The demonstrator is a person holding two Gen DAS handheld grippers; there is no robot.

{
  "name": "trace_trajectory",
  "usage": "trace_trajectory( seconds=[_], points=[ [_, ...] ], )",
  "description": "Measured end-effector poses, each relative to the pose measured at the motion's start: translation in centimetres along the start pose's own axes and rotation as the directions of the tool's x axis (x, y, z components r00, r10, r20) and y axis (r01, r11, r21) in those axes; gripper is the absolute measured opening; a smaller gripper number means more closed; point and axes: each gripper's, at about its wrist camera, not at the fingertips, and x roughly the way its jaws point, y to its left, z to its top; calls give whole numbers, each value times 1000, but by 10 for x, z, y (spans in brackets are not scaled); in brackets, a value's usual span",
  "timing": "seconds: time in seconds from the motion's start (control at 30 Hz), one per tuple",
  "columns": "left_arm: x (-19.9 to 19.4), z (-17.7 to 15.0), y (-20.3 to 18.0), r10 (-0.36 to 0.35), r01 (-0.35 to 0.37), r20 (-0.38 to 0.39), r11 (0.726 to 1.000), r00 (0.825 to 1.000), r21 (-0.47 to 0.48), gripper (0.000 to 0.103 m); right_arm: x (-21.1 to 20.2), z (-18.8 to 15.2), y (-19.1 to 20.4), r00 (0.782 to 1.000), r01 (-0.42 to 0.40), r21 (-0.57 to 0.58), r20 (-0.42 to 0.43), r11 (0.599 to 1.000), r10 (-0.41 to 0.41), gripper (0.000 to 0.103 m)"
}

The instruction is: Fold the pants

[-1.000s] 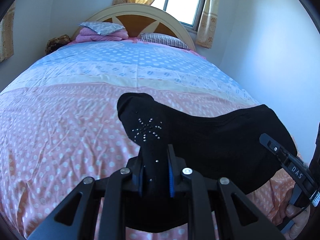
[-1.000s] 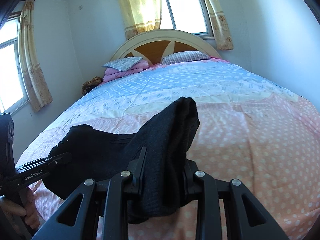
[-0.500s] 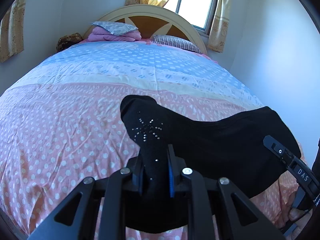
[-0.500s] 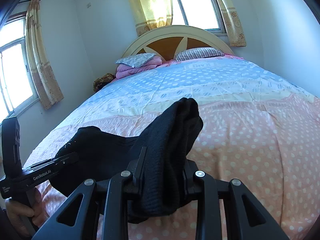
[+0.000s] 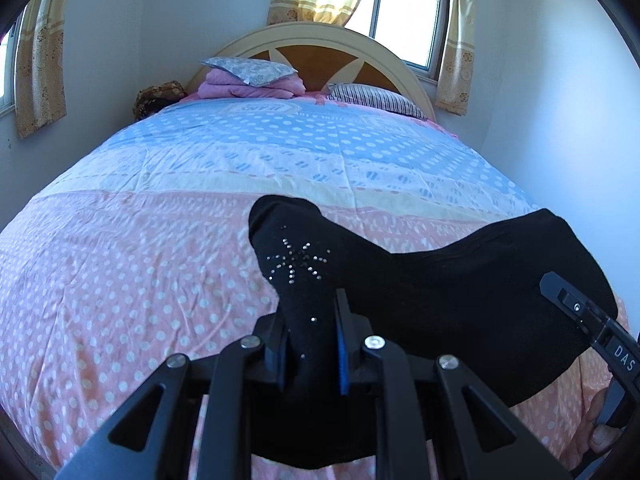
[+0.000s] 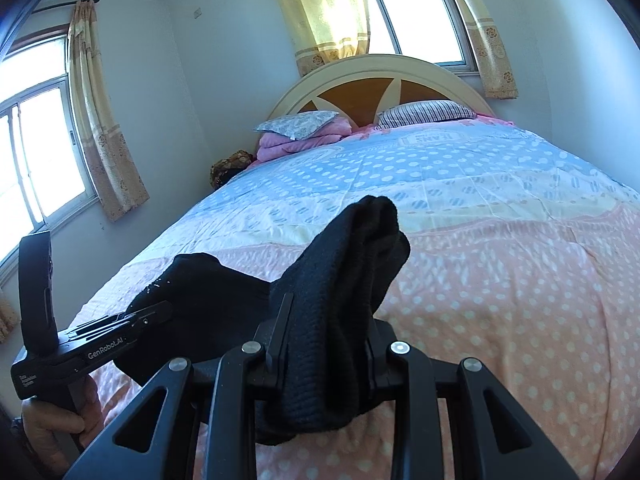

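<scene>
Pants [image 5: 460, 292], black, hang in the air above the pink, dotted end of the bed [image 5: 120, 280], stretched between the two grippers. Left wrist view: left gripper [image 5: 310, 344] has its fingers [image 5: 342, 344] closed tight on a bunched corner of the cloth. That corner carries a rhinestone star [image 5: 299, 261] and stands up past the fingertips. From there the fabric runs right in a sagging span to the right gripper [image 5: 576, 312], seen side-on at the frame edge. Lower hem droops below the left fingers; whether it touches the bed cannot be told.

Right wrist view: right gripper [image 6: 326, 344] fingers [image 6: 280, 332] are clamped on a thicker, ribbed wad of the pants [image 6: 344, 272], possibly the waistband, not certain. The wad rises past the tips and slumps forward. Left gripper [image 6: 156, 312] sits to the left, well apart, with cloth spanning between. Pillows [image 6: 424, 114] and a folded pink blanket [image 6: 296, 142] lie far off by the headboard, out of the working area.

Judgement: step in hand is carry and spread; no fold made yet. Next move calls for lowering both grippers together, keeping the span taut so the cloth lands flat on the bed, then releasing and re-gripping for the first fold. Slack now would give creases.
</scene>
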Motion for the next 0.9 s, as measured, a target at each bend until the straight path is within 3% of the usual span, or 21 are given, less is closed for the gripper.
trace_trajectory(
  seconds=[0.9],
  points=[
    [30, 38, 38, 38, -38, 5, 999, 999, -28, 19, 56, 37, 24, 998, -55, 3, -11, 998, 55, 29]
  ],
)
